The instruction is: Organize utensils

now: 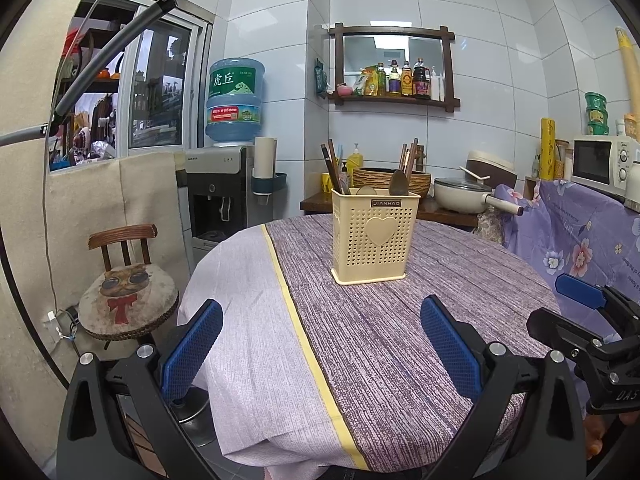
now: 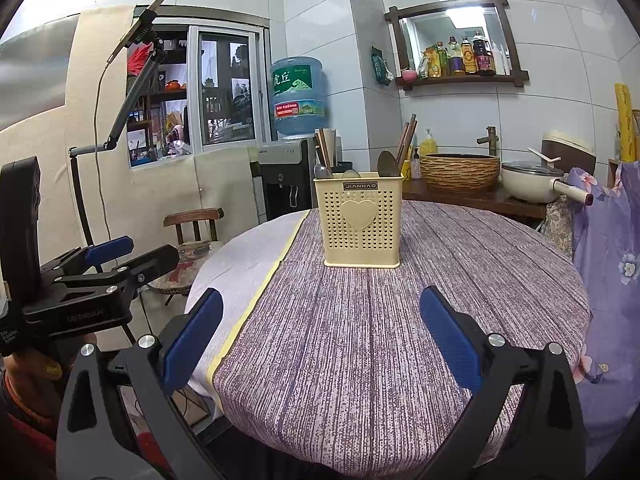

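Near: left gripper (image 1: 320,344) and right gripper (image 2: 320,340), blue-padded jaws apart, empty, above near edge of round counter under purple striped cloth (image 2: 400,340). Centre, farther: cream perforated plastic utensil caddy with heart emblem (image 2: 362,220), upright, holding wooden chopsticks (image 2: 406,138) and metal spoons (image 2: 387,164). Loose utensils: none visible. Step, judged: finished or not begun. Next: reach toward caddy.

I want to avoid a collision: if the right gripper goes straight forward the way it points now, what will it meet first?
Probably the yellow utensil holder, standing almost centred ahead of the open right gripper. Only bare tablecloth lies between them; exact depth is unclear.
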`<state>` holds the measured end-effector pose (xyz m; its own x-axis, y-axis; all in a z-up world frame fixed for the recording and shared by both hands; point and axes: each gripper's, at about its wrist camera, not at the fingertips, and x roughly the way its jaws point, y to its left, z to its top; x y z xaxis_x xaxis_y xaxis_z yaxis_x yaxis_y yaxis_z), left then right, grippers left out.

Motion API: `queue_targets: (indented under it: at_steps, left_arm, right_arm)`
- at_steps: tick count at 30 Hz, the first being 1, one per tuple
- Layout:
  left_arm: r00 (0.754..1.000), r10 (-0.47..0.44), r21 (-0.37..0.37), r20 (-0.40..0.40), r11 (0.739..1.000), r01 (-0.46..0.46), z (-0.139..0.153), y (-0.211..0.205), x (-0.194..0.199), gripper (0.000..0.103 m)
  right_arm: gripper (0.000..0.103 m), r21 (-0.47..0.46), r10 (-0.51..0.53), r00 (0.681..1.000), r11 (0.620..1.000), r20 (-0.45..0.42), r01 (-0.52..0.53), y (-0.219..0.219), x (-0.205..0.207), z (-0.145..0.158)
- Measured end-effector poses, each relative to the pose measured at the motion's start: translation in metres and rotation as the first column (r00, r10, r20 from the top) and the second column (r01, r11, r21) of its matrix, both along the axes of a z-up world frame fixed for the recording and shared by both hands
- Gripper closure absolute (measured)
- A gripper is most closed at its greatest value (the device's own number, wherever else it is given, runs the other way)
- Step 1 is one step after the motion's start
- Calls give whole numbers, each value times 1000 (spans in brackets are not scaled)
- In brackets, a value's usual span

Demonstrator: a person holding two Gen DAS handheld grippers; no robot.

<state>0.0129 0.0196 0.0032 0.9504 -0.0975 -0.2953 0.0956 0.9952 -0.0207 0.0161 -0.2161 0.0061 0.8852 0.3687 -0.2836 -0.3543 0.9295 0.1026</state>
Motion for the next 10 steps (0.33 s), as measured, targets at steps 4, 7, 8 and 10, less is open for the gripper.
queue_targets:
  at_steps: [4,7,8,10]
  left_arm:
    - [1000,-6,-18,-19,1000,5,2,6,4,5]
    - [1000,-4,-4,-17,1000,4,2,6,4,5]
    - [1000,-8,-6,-15,1000,7,2,6,4,5]
    - [1000,-12,-18,-15,1000,12,1,7,5,5]
  right_arm:
    - [6,1,0,1000,1000,-2,0,-1,0,0]
    - [6,0,0,1000,1000,-2,0,-1,0,0]
    - [6,1,0,1000,1000,-3,0,-1,0,0]
    - [6,2,1,1000,1000,-3,-1,-2,0,0]
